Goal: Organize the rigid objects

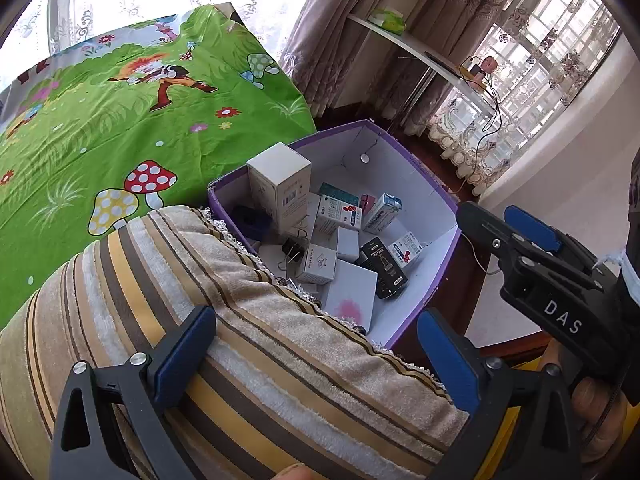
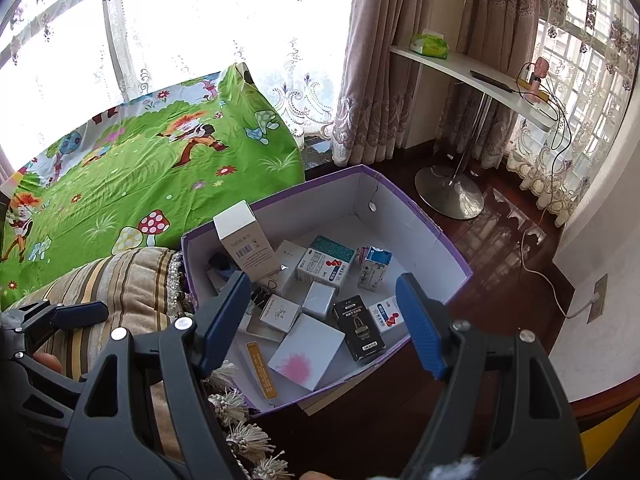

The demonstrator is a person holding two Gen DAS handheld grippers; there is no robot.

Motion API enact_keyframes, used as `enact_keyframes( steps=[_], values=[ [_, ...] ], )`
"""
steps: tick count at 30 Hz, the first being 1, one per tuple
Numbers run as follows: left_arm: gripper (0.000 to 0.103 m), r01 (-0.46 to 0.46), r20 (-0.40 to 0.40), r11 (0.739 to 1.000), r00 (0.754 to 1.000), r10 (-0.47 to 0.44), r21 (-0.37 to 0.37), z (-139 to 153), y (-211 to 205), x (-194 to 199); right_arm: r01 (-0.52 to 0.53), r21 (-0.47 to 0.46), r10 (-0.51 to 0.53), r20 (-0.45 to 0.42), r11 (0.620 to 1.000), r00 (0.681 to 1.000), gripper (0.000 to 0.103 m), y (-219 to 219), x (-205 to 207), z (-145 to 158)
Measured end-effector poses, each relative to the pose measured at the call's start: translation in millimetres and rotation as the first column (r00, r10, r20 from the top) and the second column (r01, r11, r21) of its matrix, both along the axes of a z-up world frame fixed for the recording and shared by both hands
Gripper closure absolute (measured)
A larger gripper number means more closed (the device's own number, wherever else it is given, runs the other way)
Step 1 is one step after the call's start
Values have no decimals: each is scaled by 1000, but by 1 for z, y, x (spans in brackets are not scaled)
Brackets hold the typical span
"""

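Observation:
A purple box (image 1: 400,160) (image 2: 400,208) with white inner walls stands beside the bed and holds several small cartons. Among them are a tall white carton (image 1: 280,184) (image 2: 244,240), a black carton (image 1: 382,268) (image 2: 358,328), a flat white box with a pink blot (image 1: 350,296) (image 2: 306,352) and a black binder clip (image 1: 292,250) (image 2: 260,296). My left gripper (image 1: 316,360) is open wide over a striped cushion (image 1: 240,340) (image 2: 120,280), with nothing between its pads. My right gripper (image 2: 322,322) (image 1: 500,220) hovers open above the box's near side, also holding nothing.
A green cartoon bedsheet (image 1: 120,120) (image 2: 140,168) covers the bed to the left. A white shelf table (image 2: 460,64) on a metal foot stands by the curtains. Dark wooden floor (image 2: 500,248) lies right of the box, with a cable running to a wall socket (image 2: 598,296).

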State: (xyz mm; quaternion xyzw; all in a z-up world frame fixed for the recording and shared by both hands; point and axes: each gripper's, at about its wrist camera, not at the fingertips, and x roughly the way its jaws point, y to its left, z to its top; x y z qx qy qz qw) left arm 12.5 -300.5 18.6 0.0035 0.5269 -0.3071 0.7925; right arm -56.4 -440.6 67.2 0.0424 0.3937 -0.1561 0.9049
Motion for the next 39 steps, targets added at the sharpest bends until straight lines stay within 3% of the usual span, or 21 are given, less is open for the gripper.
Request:
enact_keyframes(
  steps=[39],
  values=[
    [1, -25, 0, 999, 1000, 25, 20, -4, -2, 5, 6, 6, -6, -4, 1000, 1000, 25, -2, -2, 1]
  ],
)
